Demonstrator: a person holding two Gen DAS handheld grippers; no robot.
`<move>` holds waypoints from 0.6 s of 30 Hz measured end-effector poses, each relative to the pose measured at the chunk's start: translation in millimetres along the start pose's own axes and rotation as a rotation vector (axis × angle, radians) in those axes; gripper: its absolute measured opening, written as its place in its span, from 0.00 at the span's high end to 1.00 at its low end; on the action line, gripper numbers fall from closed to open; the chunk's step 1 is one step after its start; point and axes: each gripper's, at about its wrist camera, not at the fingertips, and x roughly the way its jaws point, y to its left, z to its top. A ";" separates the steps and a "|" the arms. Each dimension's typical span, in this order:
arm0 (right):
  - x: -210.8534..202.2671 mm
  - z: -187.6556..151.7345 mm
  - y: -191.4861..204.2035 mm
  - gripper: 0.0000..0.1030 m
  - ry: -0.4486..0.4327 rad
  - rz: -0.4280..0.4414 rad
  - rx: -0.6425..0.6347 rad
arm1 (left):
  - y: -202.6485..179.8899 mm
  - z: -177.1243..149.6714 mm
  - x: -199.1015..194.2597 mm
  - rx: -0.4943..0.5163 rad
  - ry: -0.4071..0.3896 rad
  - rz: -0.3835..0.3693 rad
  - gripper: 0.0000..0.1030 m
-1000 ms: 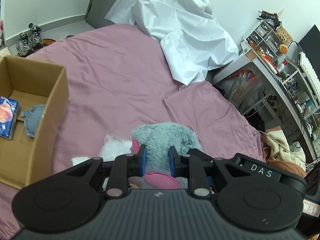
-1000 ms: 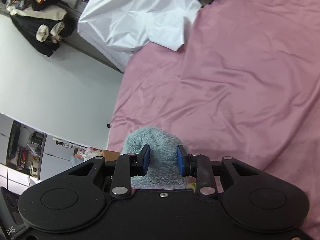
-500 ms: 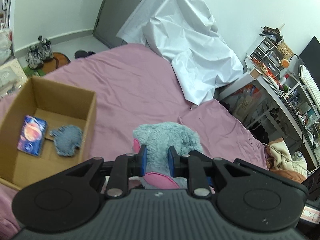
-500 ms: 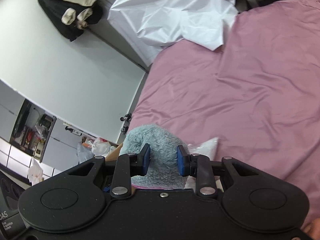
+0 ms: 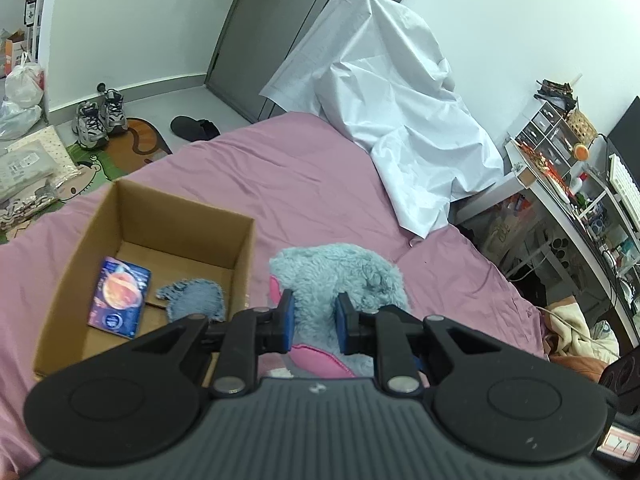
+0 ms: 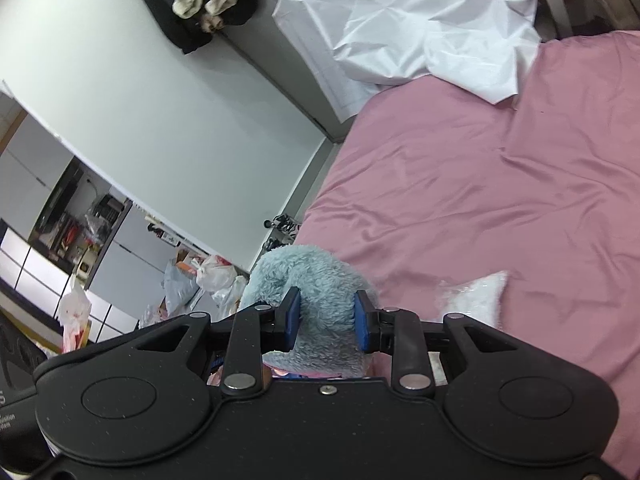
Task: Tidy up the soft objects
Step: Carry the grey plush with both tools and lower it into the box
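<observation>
A: Finger status?
B: Left gripper and right gripper both clench the blue plush toy, apparently lifted above the bed, beside the cardboard box.

Fluffy plush toy, matt cardboard box, satiny bedsheet

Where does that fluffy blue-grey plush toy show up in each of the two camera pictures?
Left wrist view: blue-grey plush toy at lower centre, clamped in the left gripper, right of the cardboard box.
Right wrist view: lower centre, clamped in the right gripper.
Shared landmark: white sheet.
</observation>
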 end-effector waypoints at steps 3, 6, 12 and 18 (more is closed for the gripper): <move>4.9 -3.4 7.2 0.73 0.003 0.008 -0.015 | 10.0 2.8 -2.8 -0.010 -0.001 0.001 0.82; 9.9 -8.5 15.2 0.73 0.005 0.009 -0.034 | 20.4 4.8 -4.8 -0.019 -0.004 0.005 0.82; 23.1 -17.3 26.7 0.74 0.022 0.016 -0.065 | 42.6 7.9 -5.1 -0.042 0.003 0.014 0.82; 33.3 -24.6 36.0 0.74 0.036 0.032 -0.076 | 58.9 10.6 -5.5 -0.053 -0.001 0.019 0.82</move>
